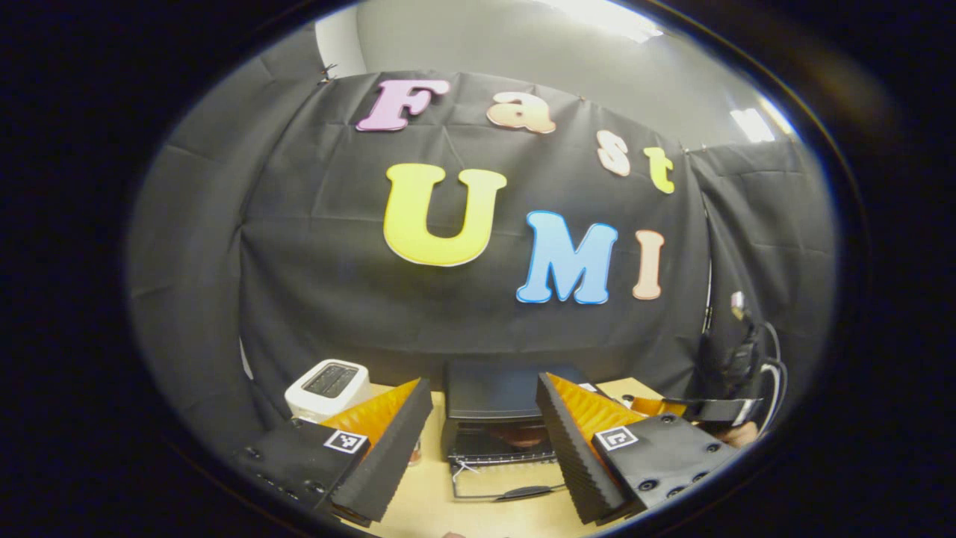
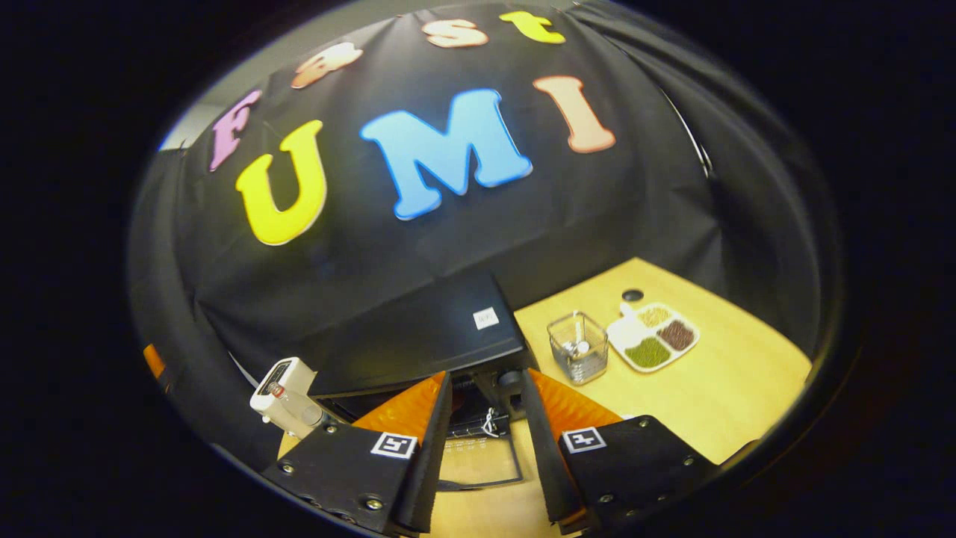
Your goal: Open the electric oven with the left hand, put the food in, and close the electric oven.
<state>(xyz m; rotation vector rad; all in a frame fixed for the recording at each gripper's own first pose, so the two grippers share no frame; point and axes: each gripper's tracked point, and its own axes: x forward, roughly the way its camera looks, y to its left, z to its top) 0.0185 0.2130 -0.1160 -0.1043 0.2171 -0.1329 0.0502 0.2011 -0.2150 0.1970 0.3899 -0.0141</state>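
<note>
White toaster low left of frame on the worktop. Right of centre: clear glass container, beside it a divided plate of grains.

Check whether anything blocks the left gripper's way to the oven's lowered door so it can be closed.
Nothing visible does. The left gripper is open and faces the electric oven, whose door lies folded down on bare table between its fingers.

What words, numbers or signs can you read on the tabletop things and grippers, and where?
White sticker on the electric oven top: too small to read.
White toaster markings: blurred, unreadable.
Square tags on left gripper and right gripper: patterns only, no words.
Nothing reads clearly.
</note>
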